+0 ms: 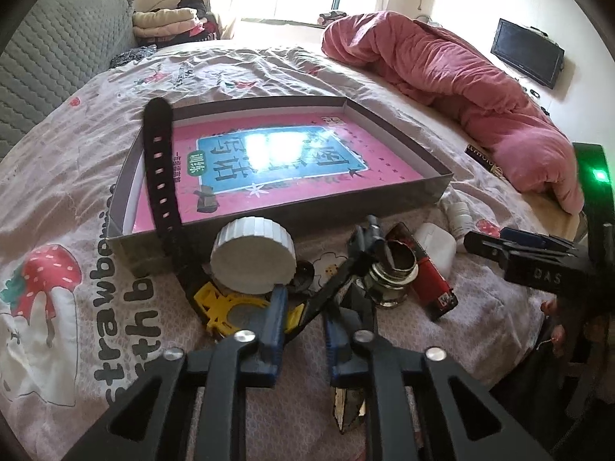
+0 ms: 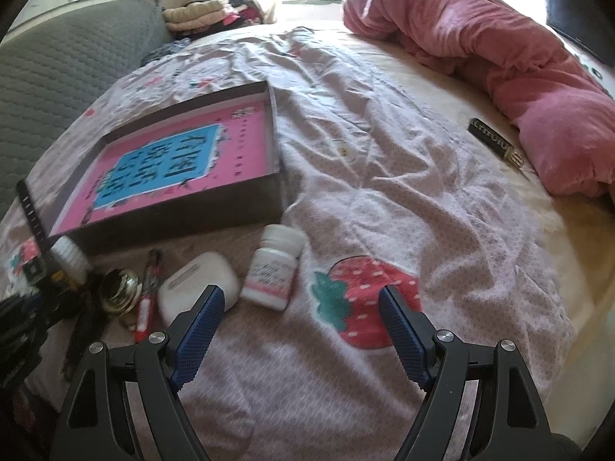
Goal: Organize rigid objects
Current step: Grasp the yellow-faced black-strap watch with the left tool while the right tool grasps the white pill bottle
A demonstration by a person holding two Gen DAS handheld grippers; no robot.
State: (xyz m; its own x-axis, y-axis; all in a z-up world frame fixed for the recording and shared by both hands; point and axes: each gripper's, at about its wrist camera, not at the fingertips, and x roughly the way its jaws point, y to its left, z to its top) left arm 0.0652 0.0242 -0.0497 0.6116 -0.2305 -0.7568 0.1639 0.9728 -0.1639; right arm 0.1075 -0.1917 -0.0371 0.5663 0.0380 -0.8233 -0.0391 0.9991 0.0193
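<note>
One shallow box (image 1: 403, 196) w/ pink-blue book inside sits on the bedsheet (image 2: 384, 192). Black strap (image 1: 159, 169) leans over box's near-left wall. White round lid (image 1: 253, 255), brass fitting (image 1: 388, 274), red lighter (image 1: 430, 269), white case (image 2: 200, 288) & pill bottle (image 2: 275, 269) lie just in front of box. Left gripper (image 1: 307, 315) narrowly apart astride a black rod (image 1: 338, 280), grip unclear; right gripper (image 2: 300, 307) wide apart, empty.

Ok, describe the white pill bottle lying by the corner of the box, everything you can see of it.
The white pill bottle looks like plastic, with a white screw cap and a label carrying a pink band; the print is too blurred to read. It lies tilted on the strawberry-print bedsheet, cap toward the shallow grey box, just off its near right corner. The white case lies close on its left; whether they touch is unclear. The right gripper is open and not on it.
</note>
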